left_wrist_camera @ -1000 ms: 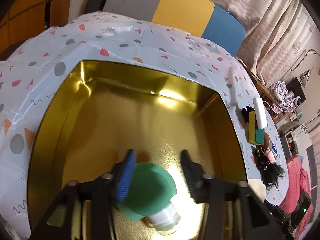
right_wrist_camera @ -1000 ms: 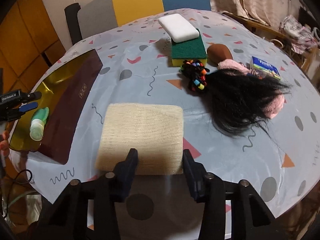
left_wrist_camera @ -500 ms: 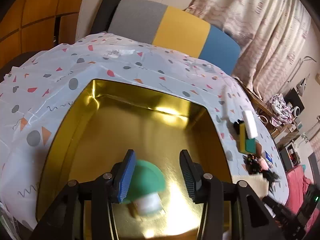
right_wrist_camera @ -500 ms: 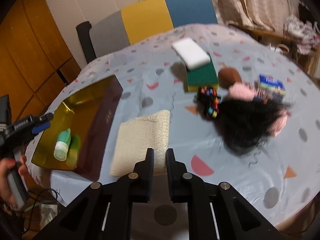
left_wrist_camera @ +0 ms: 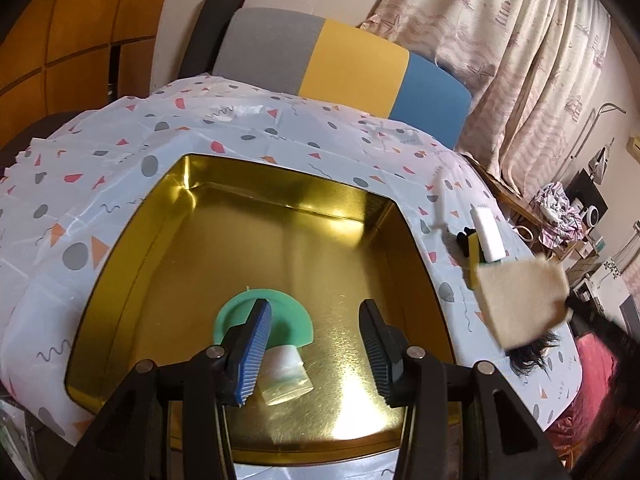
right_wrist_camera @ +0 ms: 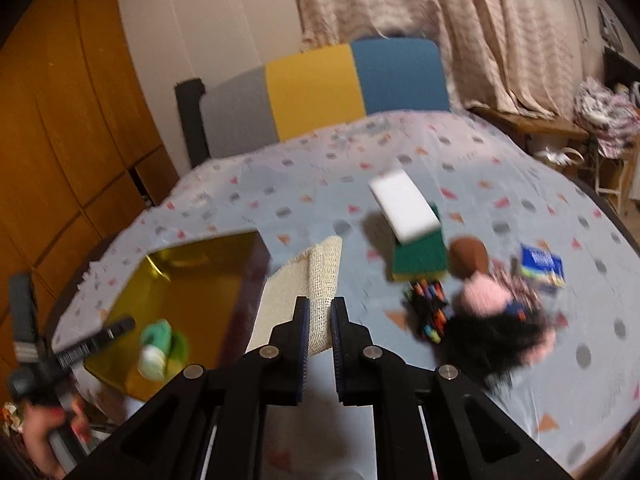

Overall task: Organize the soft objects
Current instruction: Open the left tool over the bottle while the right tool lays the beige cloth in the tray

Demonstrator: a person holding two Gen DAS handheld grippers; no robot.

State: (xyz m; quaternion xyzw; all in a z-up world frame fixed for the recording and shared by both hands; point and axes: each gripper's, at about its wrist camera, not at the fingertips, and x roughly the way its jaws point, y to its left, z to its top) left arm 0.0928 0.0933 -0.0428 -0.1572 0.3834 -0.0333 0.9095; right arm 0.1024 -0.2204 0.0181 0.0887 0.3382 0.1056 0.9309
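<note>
My right gripper [right_wrist_camera: 319,322] is shut on a beige woven cloth [right_wrist_camera: 304,292] and holds it lifted above the table beside the gold tin; the cloth also shows in the left wrist view [left_wrist_camera: 524,300], hanging in the air right of the tin. My left gripper [left_wrist_camera: 316,344] is open and empty above the gold tin [left_wrist_camera: 280,216]. A green-capped white bottle [left_wrist_camera: 280,340] lies on the tin's floor below the left fingers; it also shows in the right wrist view [right_wrist_camera: 158,346]. The tin also shows there [right_wrist_camera: 208,256].
On the patterned tablecloth lie a white sponge [right_wrist_camera: 404,204] on a green-and-yellow sponge [right_wrist_camera: 420,260], a black wig [right_wrist_camera: 492,340], coloured hair ties [right_wrist_camera: 430,304], a brown object [right_wrist_camera: 468,254] and a blue packet [right_wrist_camera: 542,266]. A grey, yellow and blue chair back [left_wrist_camera: 340,64] stands behind the table.
My right gripper closed on the beige cloth, lifted it off the table and carried it left toward the tin. My left gripper rose away from the released bottle.
</note>
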